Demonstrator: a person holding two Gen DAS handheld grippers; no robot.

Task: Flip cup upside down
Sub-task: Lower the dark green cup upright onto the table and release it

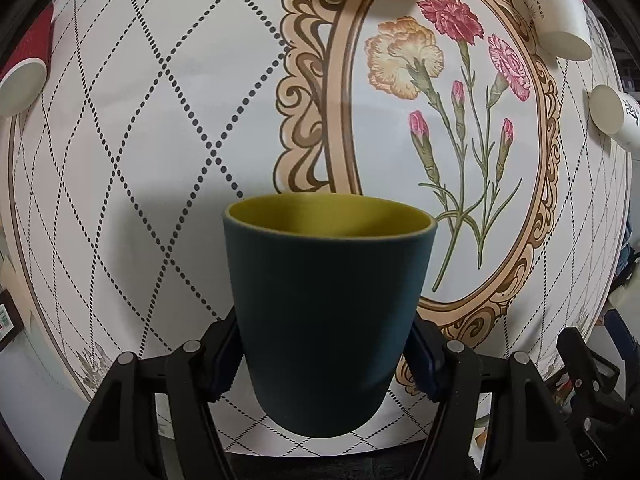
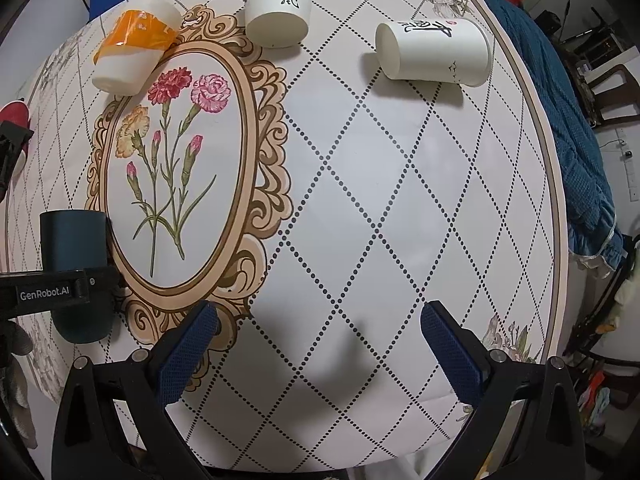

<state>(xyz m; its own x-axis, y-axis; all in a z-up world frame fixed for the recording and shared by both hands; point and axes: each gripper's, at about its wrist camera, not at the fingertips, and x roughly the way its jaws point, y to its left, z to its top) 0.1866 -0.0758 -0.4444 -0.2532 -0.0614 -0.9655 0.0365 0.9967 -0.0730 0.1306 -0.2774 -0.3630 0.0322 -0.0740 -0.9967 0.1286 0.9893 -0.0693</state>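
A dark teal cup (image 1: pixel 324 320) with a yellow-green inside stands upright between the fingers of my left gripper (image 1: pixel 324 356), which is shut on its lower body. It appears to be held just above the table near the front edge. In the right wrist view the same cup (image 2: pixel 74 240) shows at the far left, clamped by the left gripper (image 2: pixel 52 292). My right gripper (image 2: pixel 320 356) is open and empty above the patterned tablecloth (image 2: pixel 380 200).
Several paper cups stand or lie around the far side: a white one with black lettering (image 2: pixel 278 4), another on its side (image 2: pixel 434 50), an orange-banded one (image 2: pixel 134 46), and a red one (image 1: pixel 24 64) at the left. A blue-covered chair (image 2: pixel 568 128) stands beyond the right table edge.
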